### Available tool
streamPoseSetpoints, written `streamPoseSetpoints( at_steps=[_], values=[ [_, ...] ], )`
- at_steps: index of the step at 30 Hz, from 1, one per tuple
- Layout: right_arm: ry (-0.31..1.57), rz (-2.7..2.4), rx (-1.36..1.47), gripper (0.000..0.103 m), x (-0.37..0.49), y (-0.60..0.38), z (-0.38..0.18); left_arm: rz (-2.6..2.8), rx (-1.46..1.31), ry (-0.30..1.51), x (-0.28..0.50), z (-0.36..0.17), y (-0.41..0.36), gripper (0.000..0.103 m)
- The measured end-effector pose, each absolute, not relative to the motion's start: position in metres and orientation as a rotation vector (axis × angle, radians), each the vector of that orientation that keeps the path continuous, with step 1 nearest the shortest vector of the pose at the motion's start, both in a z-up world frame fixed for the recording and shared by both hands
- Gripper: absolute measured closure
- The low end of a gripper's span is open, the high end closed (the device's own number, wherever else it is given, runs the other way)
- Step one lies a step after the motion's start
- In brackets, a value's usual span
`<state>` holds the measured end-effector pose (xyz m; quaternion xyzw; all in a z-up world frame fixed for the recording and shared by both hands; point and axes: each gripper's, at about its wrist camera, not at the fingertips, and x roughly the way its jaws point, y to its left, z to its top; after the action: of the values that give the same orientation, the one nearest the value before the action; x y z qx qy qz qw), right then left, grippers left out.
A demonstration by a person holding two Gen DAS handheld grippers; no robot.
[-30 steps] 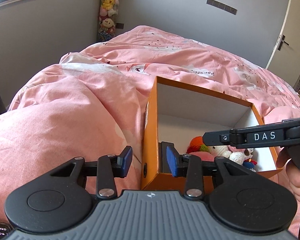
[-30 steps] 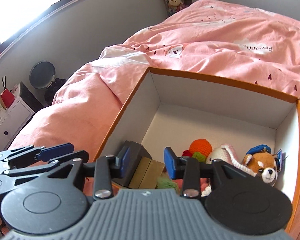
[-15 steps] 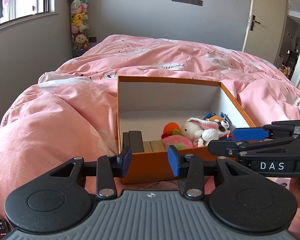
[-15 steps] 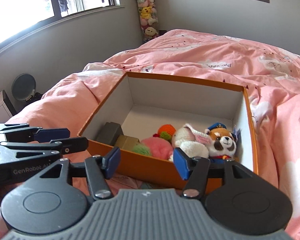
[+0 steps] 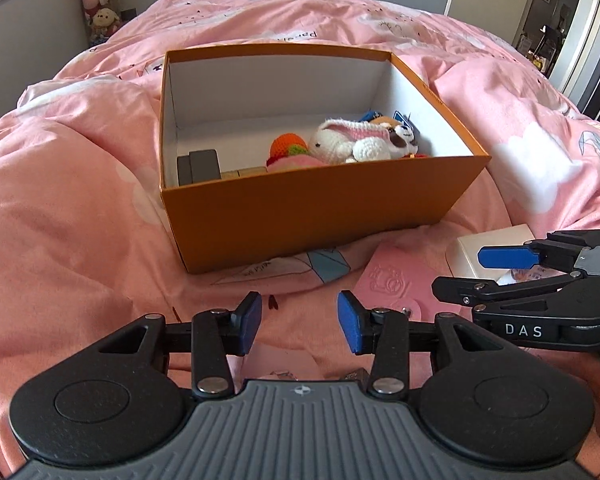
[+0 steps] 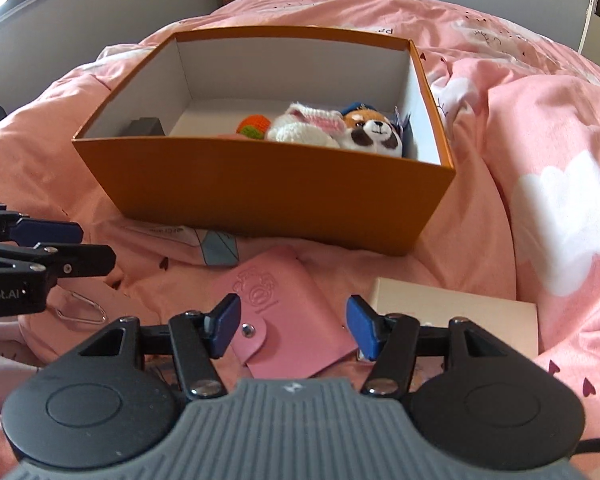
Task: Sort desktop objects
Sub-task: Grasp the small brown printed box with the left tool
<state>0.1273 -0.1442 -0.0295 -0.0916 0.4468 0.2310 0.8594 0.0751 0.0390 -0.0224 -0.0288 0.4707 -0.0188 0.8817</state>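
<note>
Pink duvet (image 6: 560,128): orange box (image 6: 268,196) long axis crosswise.

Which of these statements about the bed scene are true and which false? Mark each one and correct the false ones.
1. The orange box holds a white crocheted rabbit. True.
2. The pink card wallet lies inside the box. False: it lies on the pink duvet in front of the box.
3. The right gripper clamps the wallet. False: its jaws stand open above it.
4. A white flat box lies beside the wallet. True.
5. The left gripper holds a toy. False: its jaws are opening with nothing between them.
</note>
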Motion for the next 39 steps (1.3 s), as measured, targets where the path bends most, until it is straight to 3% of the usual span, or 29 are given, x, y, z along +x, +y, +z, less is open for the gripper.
streamPoseSetpoints(
  at_steps=[23, 39],
  values=[
    [1.034, 0.570, -0.198, 0.045, 0.112, -0.155, -0.042, -0.340, -0.063, 1.095, 0.049, -0.013, 0.041, 0.054],
    [1.053, 0.610, -0.184, 0.045, 0.102, -0.158, -0.046, -0.178, -0.147, 1.356, 0.052, -0.052, 0.029, 0.054]
  ],
)
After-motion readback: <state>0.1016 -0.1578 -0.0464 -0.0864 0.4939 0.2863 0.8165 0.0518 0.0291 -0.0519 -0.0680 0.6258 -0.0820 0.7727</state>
